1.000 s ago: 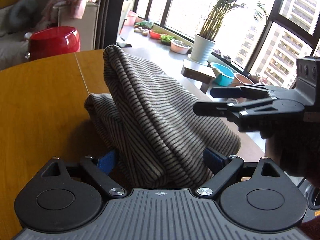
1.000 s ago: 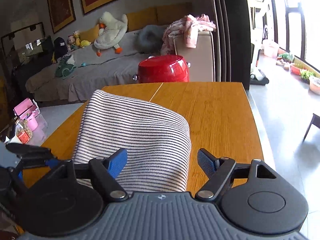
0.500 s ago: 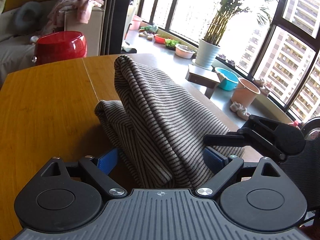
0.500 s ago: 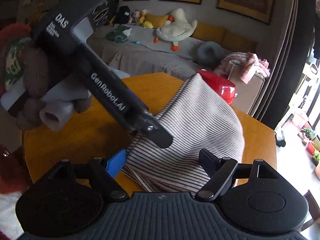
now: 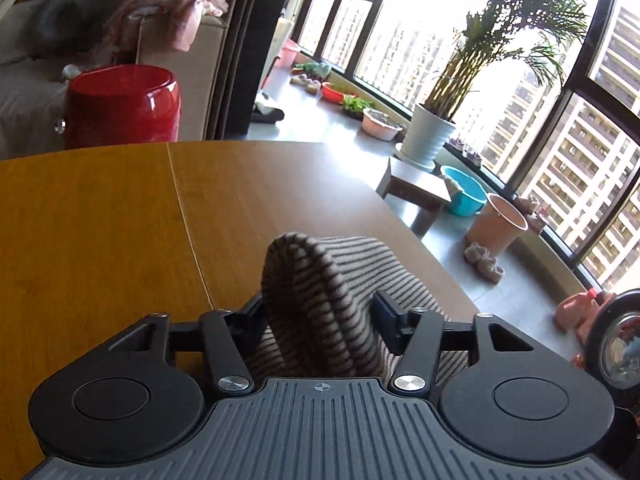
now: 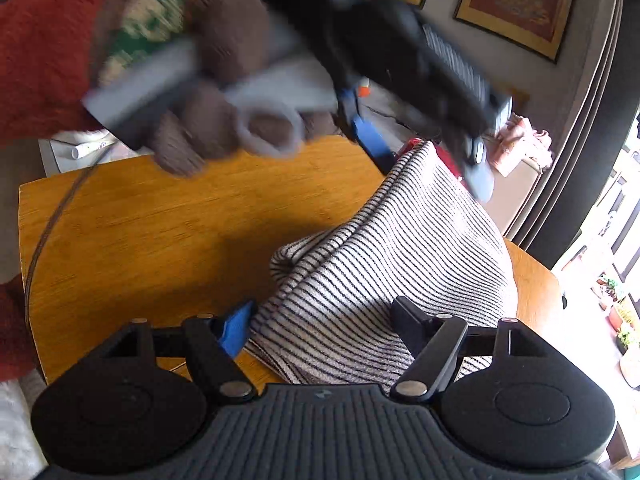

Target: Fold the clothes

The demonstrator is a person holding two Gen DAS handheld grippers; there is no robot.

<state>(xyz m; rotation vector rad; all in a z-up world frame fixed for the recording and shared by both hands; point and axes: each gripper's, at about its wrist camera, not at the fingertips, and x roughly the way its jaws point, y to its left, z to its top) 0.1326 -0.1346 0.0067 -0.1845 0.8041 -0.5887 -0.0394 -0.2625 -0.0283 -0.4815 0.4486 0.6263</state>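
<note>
A grey-and-black striped garment (image 5: 320, 288) is bunched between the fingers of my left gripper (image 5: 320, 316), which is shut on a thick fold of it above the wooden table (image 5: 100, 220). In the right wrist view the same striped garment (image 6: 392, 264) hangs between the fingers of my right gripper (image 6: 324, 326), which is also shut on it. There the left gripper (image 6: 432, 152) shows blurred above, holding the cloth's upper end in a gloved hand.
A red pot (image 5: 120, 106) stands beyond the table's far edge, with a sofa behind. To the right the table edge curves off over a floor with a potted plant (image 5: 428, 136), basins and a pink bucket (image 5: 496, 224).
Both grippers lifted the garment off the table. The left gripper rose and swung across in front of the right one; the cloth now hangs bunched between them.
</note>
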